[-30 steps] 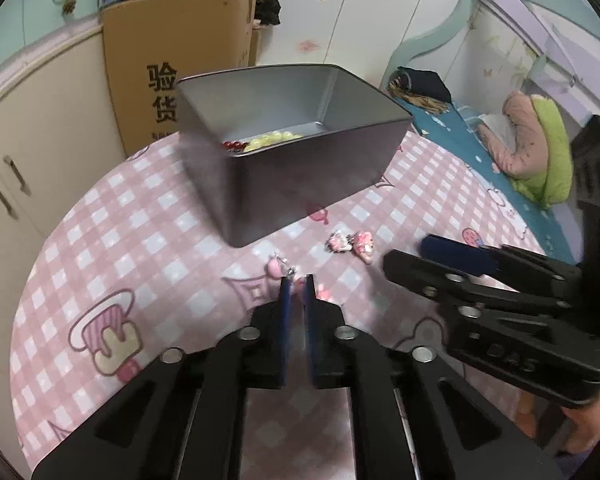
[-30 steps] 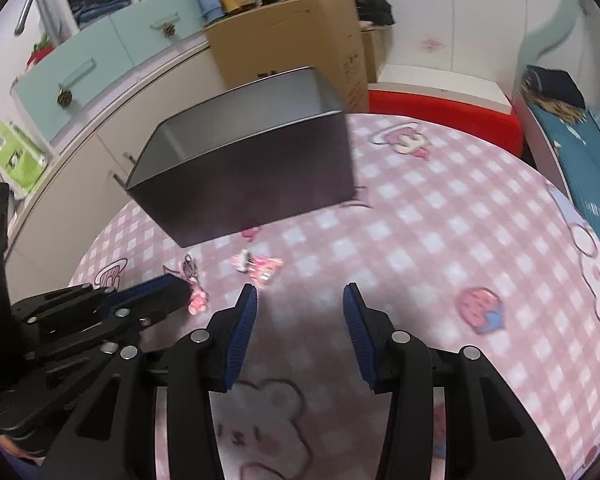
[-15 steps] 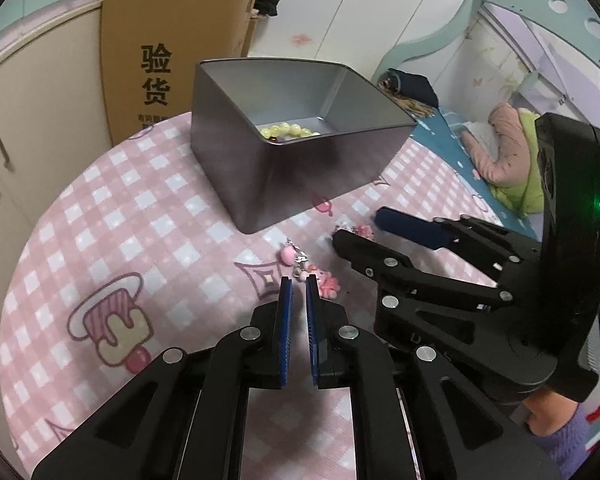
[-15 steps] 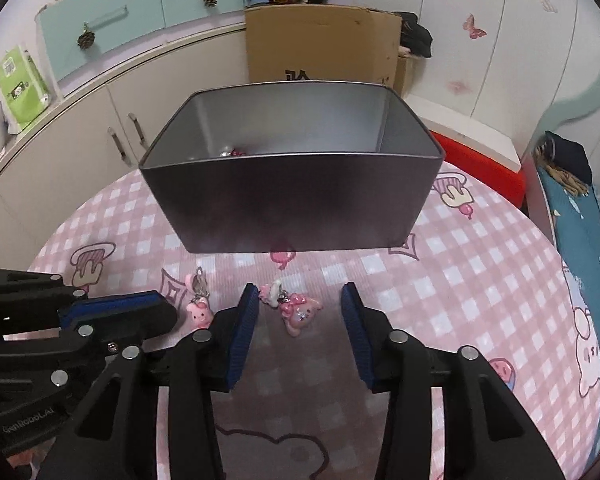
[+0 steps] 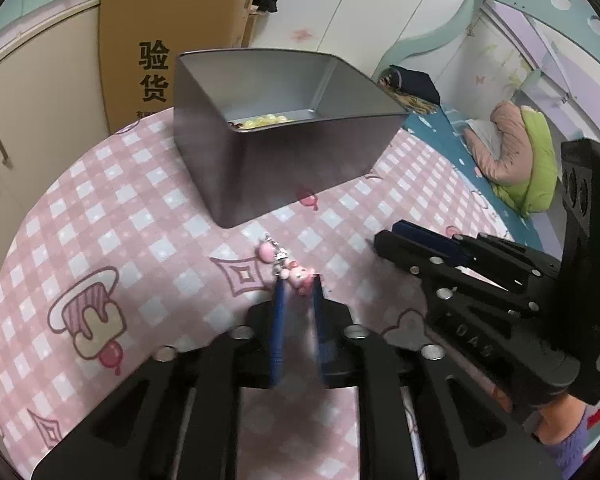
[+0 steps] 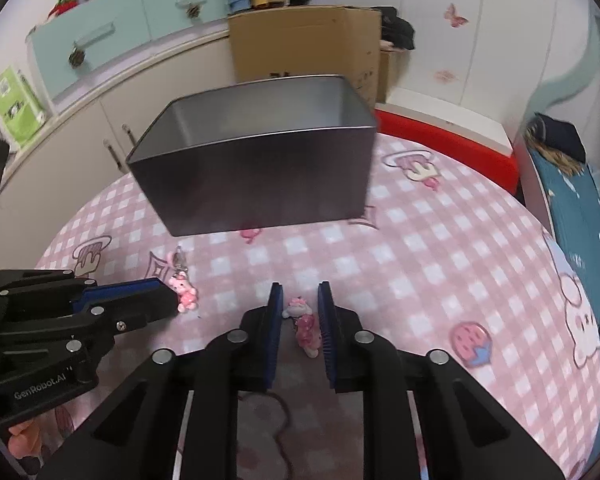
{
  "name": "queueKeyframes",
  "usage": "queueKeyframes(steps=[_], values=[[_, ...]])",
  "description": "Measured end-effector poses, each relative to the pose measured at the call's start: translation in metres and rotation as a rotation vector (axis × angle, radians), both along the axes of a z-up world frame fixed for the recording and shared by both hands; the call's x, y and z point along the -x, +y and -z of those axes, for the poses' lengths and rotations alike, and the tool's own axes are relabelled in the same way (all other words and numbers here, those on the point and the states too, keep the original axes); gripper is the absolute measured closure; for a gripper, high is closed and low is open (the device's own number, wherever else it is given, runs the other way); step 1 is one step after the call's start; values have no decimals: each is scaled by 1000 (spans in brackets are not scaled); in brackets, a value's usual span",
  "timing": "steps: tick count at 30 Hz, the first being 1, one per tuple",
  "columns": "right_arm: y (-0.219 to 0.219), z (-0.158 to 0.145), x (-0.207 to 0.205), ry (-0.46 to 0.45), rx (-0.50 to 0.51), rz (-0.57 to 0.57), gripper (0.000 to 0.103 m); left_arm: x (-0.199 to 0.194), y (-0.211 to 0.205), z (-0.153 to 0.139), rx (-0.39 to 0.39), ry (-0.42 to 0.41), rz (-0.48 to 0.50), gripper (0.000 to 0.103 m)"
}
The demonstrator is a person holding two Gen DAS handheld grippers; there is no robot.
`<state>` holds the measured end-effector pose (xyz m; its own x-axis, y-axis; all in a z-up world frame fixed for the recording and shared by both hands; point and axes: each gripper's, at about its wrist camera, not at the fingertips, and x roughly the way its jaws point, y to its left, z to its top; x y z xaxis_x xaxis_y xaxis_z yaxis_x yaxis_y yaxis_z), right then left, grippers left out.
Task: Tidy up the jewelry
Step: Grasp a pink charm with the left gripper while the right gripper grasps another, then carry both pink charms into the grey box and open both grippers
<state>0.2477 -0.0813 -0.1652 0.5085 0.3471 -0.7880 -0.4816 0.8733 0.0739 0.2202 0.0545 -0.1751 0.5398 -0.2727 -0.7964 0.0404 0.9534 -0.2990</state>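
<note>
Beads [image 5: 266, 121] already lay in tin [image 5: 300, 168]; two pink charms remained on desk [image 6: 440, 248]. Left claw [image 5: 298, 294] just parted around bunny charm [image 5: 298, 278]; right claw [image 6: 299, 304] was closing, not yet pinching bear charm [image 6: 306, 330].

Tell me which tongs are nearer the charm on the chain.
Left. The left tongs, just opening, straddle the chained charm; right tongs, just closing around a second charm, sit beside it.

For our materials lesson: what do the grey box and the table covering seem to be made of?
Grey box: likely thin metal, matte satin finish; sharp thin rim, soft sheen on its walls. Table covering: probably printed vinyl or coated cloth; pink check with cartoon prints, lying flat. Uncertain.
</note>
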Motion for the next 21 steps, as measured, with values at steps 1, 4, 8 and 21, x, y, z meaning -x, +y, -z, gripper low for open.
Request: queueKeyframes(steps=[1, 4, 8, 21], values=[[-5, 0, -1, 12, -11, 8, 88, 1, -1, -2, -4, -12, -6, 53], [-13, 1, 0, 14, -24, 24, 88, 3, -8, -6, -75, -58, -42, 33], [-21, 1, 2, 20, -43, 41, 88, -5, -13, 0, -98, -27, -55, 33], [-55, 0, 6, 50, -117, 121, 88, -17, -24, 4, -277, -50, -52, 90]])
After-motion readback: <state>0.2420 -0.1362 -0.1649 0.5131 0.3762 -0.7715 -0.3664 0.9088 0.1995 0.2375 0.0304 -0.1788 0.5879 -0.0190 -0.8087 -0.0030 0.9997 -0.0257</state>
